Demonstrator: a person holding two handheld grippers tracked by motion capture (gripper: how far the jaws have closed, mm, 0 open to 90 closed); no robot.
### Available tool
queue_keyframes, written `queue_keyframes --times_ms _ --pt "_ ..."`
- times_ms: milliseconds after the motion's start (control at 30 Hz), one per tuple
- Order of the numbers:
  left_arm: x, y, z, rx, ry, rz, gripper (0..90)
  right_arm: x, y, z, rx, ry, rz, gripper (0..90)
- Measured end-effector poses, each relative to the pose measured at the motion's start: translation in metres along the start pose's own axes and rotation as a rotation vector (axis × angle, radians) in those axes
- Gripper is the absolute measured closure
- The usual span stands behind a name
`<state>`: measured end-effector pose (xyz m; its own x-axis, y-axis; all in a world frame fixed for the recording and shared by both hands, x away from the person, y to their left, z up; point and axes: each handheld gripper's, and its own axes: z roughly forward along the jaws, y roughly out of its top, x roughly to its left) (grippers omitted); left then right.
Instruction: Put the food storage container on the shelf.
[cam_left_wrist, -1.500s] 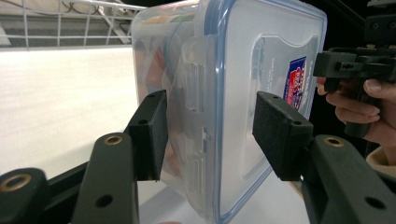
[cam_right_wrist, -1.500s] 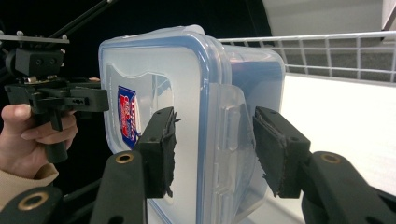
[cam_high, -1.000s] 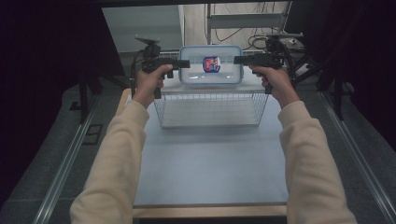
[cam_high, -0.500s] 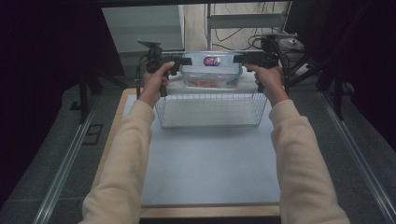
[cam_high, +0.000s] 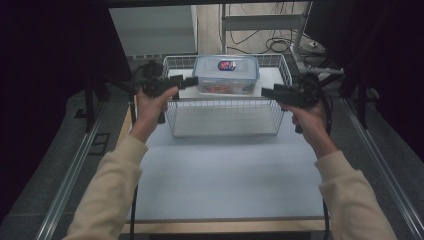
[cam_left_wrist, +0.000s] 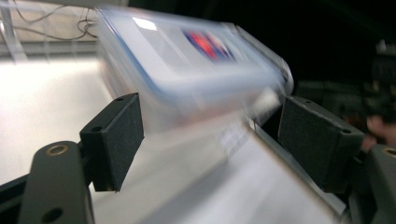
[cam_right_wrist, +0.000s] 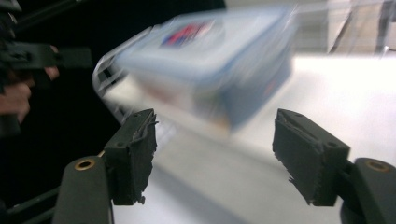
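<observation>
The red-and-blue label (cam_high: 227, 65) on the box's lid is showing no writing you can read. The clear lidded box (cam_high: 226, 75) is sitting in the far part of the wire basket (cam_high: 225, 117) on the tabletop (cam_high: 225, 170). Your left tongs (cam_high: 192, 80) and right tongs (cam_high: 263, 92) are flanking it, apart from it; both have just been opening and are gaping with nothing gripped.

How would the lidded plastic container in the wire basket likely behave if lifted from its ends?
The plastic container looks rigid, so it should hold its shape. Its smooth walls may be slippery. Something reddish inside could shift and add some weight.
</observation>
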<state>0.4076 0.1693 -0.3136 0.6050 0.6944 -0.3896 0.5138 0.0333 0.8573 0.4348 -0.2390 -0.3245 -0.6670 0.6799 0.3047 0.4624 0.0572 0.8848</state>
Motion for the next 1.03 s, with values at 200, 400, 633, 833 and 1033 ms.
queue_keyframes --times_ms 200,400,633,833,1033 --pt "-0.026 -0.090 -0.035 0.050 -0.028 0.058 22.9 0.023 -0.070 -0.026 0.046 0.049 -0.076 23.9" --pt "-0.027 -0.168 -0.038 0.114 0.003 0.065 23.4 0.036 -0.153 -0.038 0.114 0.089 -0.056 22.3" --pt "-0.019 -0.205 -0.023 0.182 0.022 0.037 22.6 0.037 -0.194 -0.033 0.165 0.042 -0.103 20.0" --pt "-0.020 -0.208 -0.022 0.182 0.033 0.051 21.8 0.038 -0.194 -0.034 0.132 0.033 -0.116 17.2" --pt "-0.018 -0.219 -0.015 0.211 0.068 0.075 20.7 0.034 -0.202 -0.037 0.131 0.009 -0.130 14.2"
